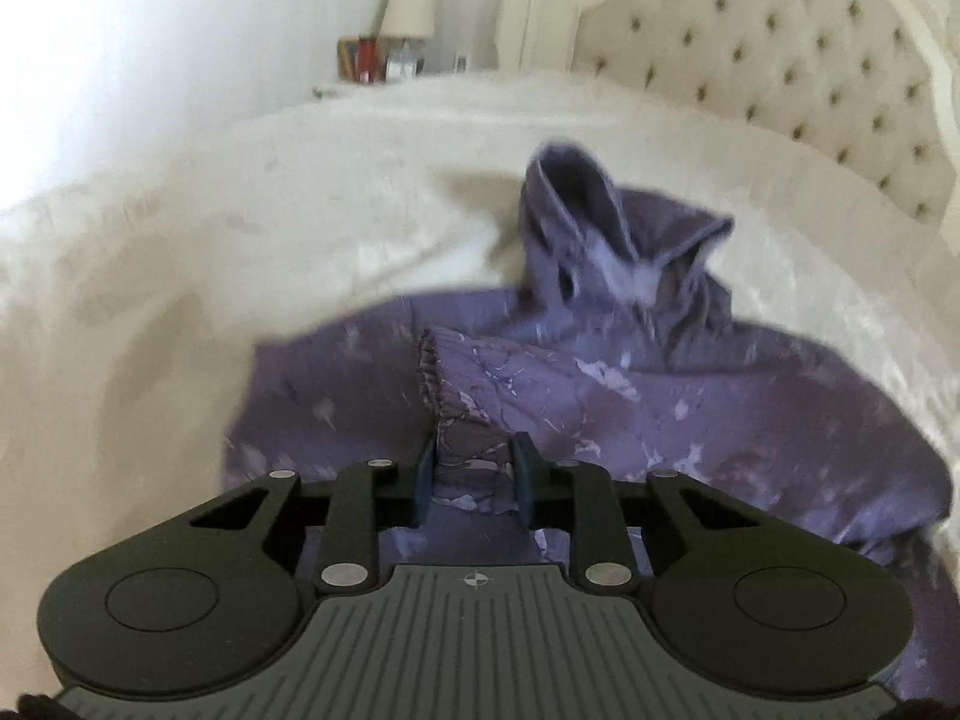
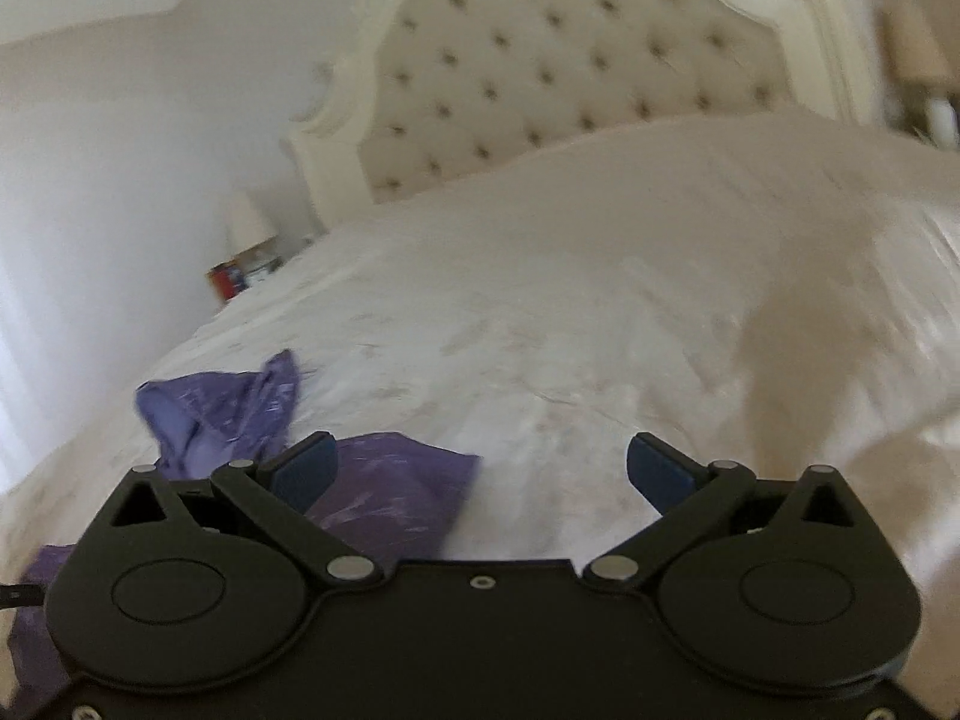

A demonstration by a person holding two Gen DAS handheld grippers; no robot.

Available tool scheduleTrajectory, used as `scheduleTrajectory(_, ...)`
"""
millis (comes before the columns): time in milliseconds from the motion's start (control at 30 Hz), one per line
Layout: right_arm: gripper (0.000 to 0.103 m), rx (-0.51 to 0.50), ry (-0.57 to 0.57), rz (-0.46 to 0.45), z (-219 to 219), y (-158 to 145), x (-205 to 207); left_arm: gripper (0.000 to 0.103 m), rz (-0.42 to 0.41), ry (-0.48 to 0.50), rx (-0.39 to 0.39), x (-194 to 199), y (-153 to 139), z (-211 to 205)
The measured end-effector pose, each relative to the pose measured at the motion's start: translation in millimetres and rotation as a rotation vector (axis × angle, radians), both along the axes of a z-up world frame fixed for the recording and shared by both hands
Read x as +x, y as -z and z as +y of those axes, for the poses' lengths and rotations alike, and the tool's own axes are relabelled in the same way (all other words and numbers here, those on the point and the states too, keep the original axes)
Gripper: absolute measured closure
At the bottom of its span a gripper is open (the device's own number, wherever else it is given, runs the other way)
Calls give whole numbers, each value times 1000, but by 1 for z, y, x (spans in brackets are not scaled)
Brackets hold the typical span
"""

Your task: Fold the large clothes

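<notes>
Nearest the left wrist camera, the left gripper (image 1: 474, 471) pinches a bunched fold of the purple hoodie (image 1: 600, 396) between its blue pads, beside the elastic cuff (image 1: 435, 378) of a sleeve lying across the garment's body. The right gripper (image 2: 480, 468) has its jaws spread wide with nothing between them, above the white bedspread (image 2: 570, 312). The hoodie lies flat on the bed, hood (image 1: 606, 228) crumpled toward the tufted headboard (image 1: 780, 72). A lamp (image 1: 408, 6) stands beyond.

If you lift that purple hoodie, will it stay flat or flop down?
Probably flop: the purple hoodie lies wrinkled, its hood slumped. The sleeve cuff bunches between the left gripper pads, so it likely drapes.
</notes>
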State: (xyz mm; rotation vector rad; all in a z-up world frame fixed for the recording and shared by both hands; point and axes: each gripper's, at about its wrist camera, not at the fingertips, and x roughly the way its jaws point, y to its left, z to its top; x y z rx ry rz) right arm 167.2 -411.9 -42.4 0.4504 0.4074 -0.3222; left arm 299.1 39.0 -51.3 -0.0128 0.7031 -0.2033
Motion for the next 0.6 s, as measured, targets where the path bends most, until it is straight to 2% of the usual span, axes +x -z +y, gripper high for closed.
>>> scheduleTrajectory(100,1,54,19,36,-8,9,2,78,24,-12,-5,5,0,7)
scheduleTrajectory(333,1,74,-44,172,3,29,16,77,95,-67,34,14,31,10)
scheduleTrajectory(433,1,56,-80,263,10,39,25,77,89,-53,70,12,40,7)
scheduleTrajectory(533,1,43,-138,397,18,54,33,76,71,-28,99,9,42,7)
scheduleTrajectory(600,1,1,-179,465,26,61,35,76,67,-20,97,8,43,8)
